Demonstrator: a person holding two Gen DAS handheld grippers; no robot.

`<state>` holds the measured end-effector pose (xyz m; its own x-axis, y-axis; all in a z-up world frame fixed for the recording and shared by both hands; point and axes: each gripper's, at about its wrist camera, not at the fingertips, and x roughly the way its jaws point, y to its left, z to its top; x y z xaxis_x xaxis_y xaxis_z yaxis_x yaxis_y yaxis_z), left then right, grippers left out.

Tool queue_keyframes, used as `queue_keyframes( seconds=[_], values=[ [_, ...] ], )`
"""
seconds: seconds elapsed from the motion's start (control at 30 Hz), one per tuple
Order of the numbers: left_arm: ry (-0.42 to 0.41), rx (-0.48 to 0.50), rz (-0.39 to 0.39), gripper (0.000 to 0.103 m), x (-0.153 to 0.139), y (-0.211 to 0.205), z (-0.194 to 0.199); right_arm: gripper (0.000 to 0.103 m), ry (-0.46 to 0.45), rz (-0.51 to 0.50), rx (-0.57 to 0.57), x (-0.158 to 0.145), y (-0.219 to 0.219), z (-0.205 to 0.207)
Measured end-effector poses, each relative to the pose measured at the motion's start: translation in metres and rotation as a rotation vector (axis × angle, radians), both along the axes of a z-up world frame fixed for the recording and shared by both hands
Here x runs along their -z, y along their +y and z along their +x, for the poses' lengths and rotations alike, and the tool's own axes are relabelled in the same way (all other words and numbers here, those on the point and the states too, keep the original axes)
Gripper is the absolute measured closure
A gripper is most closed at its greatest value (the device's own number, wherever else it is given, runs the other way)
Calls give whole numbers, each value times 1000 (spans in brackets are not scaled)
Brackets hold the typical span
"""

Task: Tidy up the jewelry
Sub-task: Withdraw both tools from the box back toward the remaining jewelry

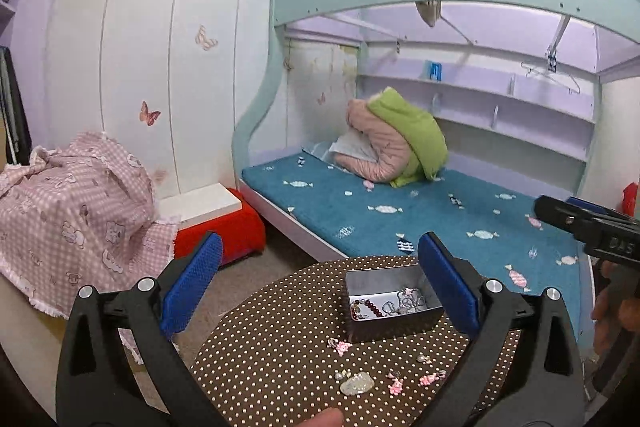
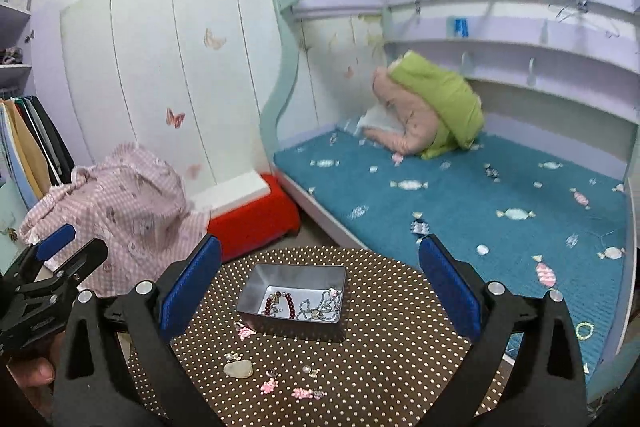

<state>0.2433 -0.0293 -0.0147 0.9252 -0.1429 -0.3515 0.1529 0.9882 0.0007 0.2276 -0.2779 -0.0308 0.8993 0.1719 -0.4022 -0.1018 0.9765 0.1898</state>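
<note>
A grey metal tin (image 1: 390, 323) stands on a round brown polka-dot table (image 1: 272, 347). It holds a dark red bead bracelet (image 1: 370, 307) and silver chains (image 1: 406, 301). Small pink charms (image 1: 342, 347) and a clear heart stone (image 1: 357, 383) lie loose in front of it. My left gripper (image 1: 320, 279) is open and empty above the table. My right gripper (image 2: 320, 279) is open and empty, above the tin (image 2: 296, 323), bracelet (image 2: 280, 303), chains (image 2: 324, 305) and loose charms (image 2: 268, 385). Each gripper shows at the other view's edge.
A bunk bed with a teal mattress (image 1: 440, 215) and a pink and green bundle (image 1: 396, 143) stands behind the table. A pink checked cloth (image 1: 72, 223) and a red stool (image 1: 236, 231) are at the left. White wardrobe doors (image 1: 160, 67) fill the back.
</note>
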Motion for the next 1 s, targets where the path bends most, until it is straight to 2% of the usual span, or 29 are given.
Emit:
queue_keyframes(
  seconds=[0.43,0.63,0.87,1.0],
  values=[
    [-97,-46,-15,5,-18,16,-79,8,-131,-39,31,-14,10,-86],
    [-116,-72,-30,5,-13,24,-103,8,-173,-64,49,-13,23,-113],
    [-83,-77,-59,5,4,32,-116,8,-152,-64,46,1,30,-120],
    [-31,-71,-61,5,23,32,-112,8,-97,-73,44,18,30,-113]
  ],
)
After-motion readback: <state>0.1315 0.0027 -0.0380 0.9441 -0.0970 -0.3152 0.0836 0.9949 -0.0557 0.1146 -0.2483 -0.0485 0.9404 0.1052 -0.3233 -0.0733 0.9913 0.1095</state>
